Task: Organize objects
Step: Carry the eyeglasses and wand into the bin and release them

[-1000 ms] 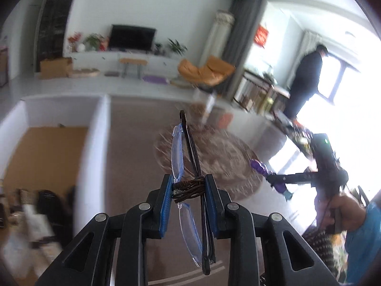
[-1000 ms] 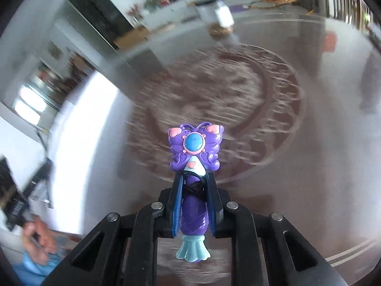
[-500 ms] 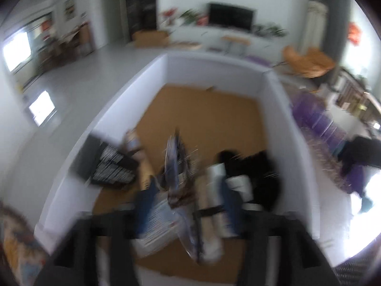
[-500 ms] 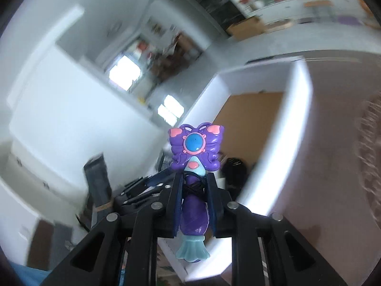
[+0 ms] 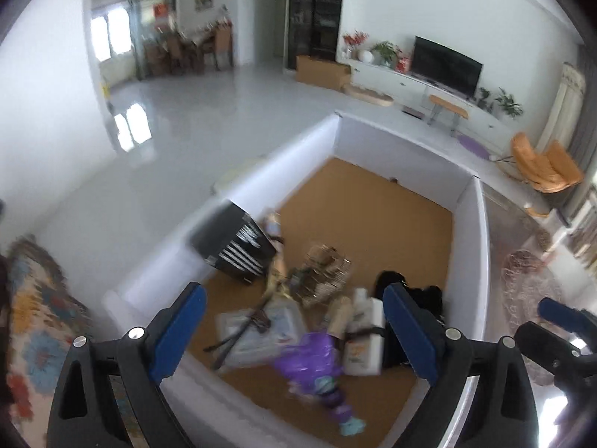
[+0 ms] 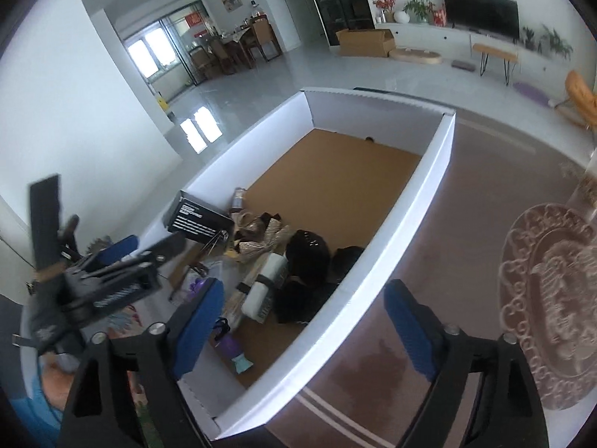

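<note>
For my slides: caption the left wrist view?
Open left gripper above white box holding purple toy, glasses, clutter.

Black box [image 6: 199, 219]: white print lines are showing on its side, ahead-left of the right fingers, too small to read.
Red sign [image 6: 194, 19]: characters are blurring, illegible.

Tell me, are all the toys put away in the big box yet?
The purple toy and glasses lie in the white box with other things. Both the left tongs and right tongs are open, holding nothing. What remains outside isn't visible.
</note>
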Available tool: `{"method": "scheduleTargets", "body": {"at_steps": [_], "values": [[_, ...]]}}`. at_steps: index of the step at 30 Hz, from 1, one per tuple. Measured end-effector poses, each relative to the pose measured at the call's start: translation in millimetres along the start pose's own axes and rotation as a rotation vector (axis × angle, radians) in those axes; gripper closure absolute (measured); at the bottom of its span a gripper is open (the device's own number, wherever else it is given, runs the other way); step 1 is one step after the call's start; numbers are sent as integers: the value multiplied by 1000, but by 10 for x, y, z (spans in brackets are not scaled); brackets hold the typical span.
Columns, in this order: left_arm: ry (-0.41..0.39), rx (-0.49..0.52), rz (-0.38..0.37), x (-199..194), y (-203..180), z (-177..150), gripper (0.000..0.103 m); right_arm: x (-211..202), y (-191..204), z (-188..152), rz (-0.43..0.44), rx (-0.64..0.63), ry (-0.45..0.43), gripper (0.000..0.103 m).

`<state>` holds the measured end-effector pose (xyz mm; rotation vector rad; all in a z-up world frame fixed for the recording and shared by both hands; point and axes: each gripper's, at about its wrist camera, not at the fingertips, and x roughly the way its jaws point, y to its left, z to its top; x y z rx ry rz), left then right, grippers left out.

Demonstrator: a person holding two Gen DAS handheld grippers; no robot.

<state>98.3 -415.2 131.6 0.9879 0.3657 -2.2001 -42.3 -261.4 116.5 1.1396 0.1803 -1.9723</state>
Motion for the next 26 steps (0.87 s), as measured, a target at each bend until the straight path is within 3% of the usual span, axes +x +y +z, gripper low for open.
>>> {"method": "scheduleTargets", "body": {"at_steps": [2, 4, 7, 11, 21, 23, 26], "values": [[-10, 51, 126, -66, -60, -8, 7, -110, -31, 0, -26, -22, 8, 11], [1, 83, 168, -125, -86, -5, 7, -105, 8, 2, -51, -51, 27, 11], [46, 76, 125, -141, -61, -12, 7, -64, 114, 18, -68, -91, 55, 11], [47, 56, 138, -183, -4, -24, 7, -55, 192, 18, -94, -115, 80, 11], [51, 16, 43, -206, 106, -83, 7, 5, 340, 11, -123, -188, 80, 11], [3, 1, 16, -270, 127, -123, 7, 22, 331, -12, -128, -189, 83, 11], [-81, 2, 43, -407, 107, -152, 7, 42, 318, -32, -128, -189, 90, 11]]}}
